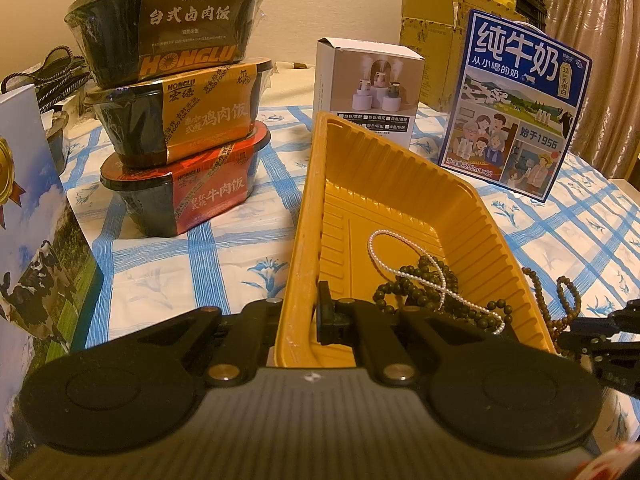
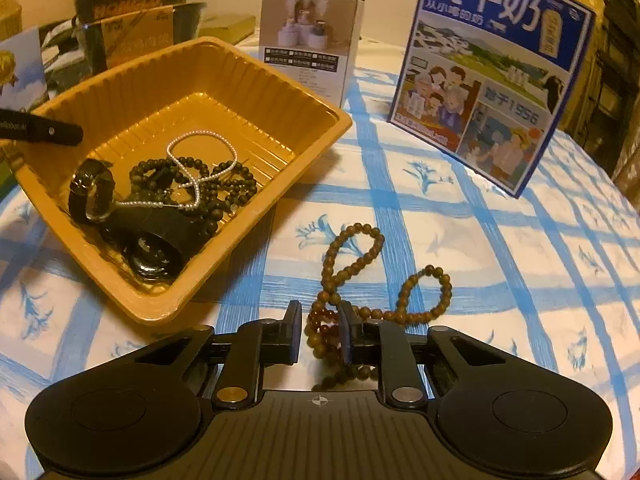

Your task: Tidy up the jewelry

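Observation:
A yellow plastic tray (image 1: 306, 200) (image 2: 120, 92) lies on the blue-checked cloth. In it are a pearl string (image 1: 376, 240) (image 2: 200, 133), dark green beads (image 1: 424, 280) (image 2: 224, 188), a black watch (image 2: 92, 192) and a black ring-shaped piece (image 2: 156, 240). My left gripper (image 1: 302, 300) is shut on the tray's near wall, one finger inside and one outside. A brown bead strand (image 2: 352, 248) (image 1: 568, 296) lies on the cloth right of the tray. My right gripper (image 2: 320, 320) is lowered over its near end. The beads sit between the narrow jaws, with a slight gap at the left pad.
Three stacked meal bowls (image 1: 180, 120) stand left of the tray. Behind it are a white box (image 1: 368, 88) and a blue milk carton (image 1: 516, 104) (image 2: 488, 72). A cow-print box (image 1: 32, 240) stands at the near left, and a cardboard box (image 1: 428, 40) at the back.

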`<state>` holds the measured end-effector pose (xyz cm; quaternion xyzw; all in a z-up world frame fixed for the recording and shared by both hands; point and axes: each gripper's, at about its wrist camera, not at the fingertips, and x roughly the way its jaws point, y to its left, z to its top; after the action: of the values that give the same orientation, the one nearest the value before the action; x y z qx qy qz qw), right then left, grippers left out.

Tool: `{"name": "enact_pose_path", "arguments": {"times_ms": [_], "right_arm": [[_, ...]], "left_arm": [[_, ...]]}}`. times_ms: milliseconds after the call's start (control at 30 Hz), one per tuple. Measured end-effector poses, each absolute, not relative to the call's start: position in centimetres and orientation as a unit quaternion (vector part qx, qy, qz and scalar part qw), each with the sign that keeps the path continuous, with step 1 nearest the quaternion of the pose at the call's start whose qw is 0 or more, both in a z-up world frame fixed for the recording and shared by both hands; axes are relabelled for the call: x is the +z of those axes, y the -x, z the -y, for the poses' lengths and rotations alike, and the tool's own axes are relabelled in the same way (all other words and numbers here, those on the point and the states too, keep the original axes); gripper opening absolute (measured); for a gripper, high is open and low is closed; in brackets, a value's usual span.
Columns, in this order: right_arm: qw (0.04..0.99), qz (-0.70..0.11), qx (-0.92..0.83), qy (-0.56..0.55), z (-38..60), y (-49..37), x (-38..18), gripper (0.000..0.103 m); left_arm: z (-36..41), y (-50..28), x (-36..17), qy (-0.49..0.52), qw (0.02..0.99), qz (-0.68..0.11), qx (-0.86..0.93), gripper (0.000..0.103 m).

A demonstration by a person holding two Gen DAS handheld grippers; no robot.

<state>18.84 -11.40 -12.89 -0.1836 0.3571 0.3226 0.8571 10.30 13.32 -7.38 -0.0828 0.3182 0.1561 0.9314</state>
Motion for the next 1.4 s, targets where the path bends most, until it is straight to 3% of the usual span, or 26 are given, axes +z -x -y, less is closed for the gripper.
{"name": "enact_pose_path", "arguments": {"times_ms": [200,567,733,800,867,900,1000,1100,1233,1400], "right_arm": [[0.854,-0.358,0.326,0.190,11.6,-19.0,-13.3,0.000],[0.884,-0.366,0.288,0.038,17.8,-21.0,-8.2,0.000],[0.876,-0.365,0.313,0.041,18.4,-21.5,-6.7,0.001],[0.869,-0.369,0.325,0.059,17.7,-21.0,-7.3,0.005],[0.860,-0.374,0.338,0.081,16.3,-20.3,-8.5,0.035],[0.856,-0.377,0.342,0.087,15.8,-20.1,-9.2,0.039],[0.848,-0.375,0.355,0.117,14.1,-19.5,-10.8,0.039],[0.844,-0.373,0.358,0.141,12.9,-19.5,-12.1,0.036],[0.842,-0.377,0.348,0.165,12.1,-20.2,-13.2,0.017],[0.840,-0.378,0.349,0.175,11.9,-20.8,-13.8,0.007]], "left_arm": [[-13.3,-10.3,-7.4,0.083,0.931,-0.318,0.156,0.004],[-13.3,-10.3,-7.4,0.084,0.931,-0.318,0.156,0.004],[-13.3,-10.3,-7.4,0.083,0.931,-0.318,0.156,0.004],[-13.3,-10.3,-7.4,0.084,0.931,-0.318,0.156,0.004],[-13.2,-10.3,-7.4,0.083,0.931,-0.318,0.156,0.004],[-13.2,-10.3,-7.4,0.082,0.931,-0.318,0.156,0.004],[-13.2,-10.3,-7.4,0.082,0.931,-0.319,0.155,0.004],[-13.3,-10.3,-7.3,0.082,0.931,-0.319,0.155,0.004],[-13.2,-10.3,-7.4,0.082,0.931,-0.319,0.155,0.004],[-13.2,-10.3,-7.4,0.084,0.931,-0.319,0.155,0.004]]}}
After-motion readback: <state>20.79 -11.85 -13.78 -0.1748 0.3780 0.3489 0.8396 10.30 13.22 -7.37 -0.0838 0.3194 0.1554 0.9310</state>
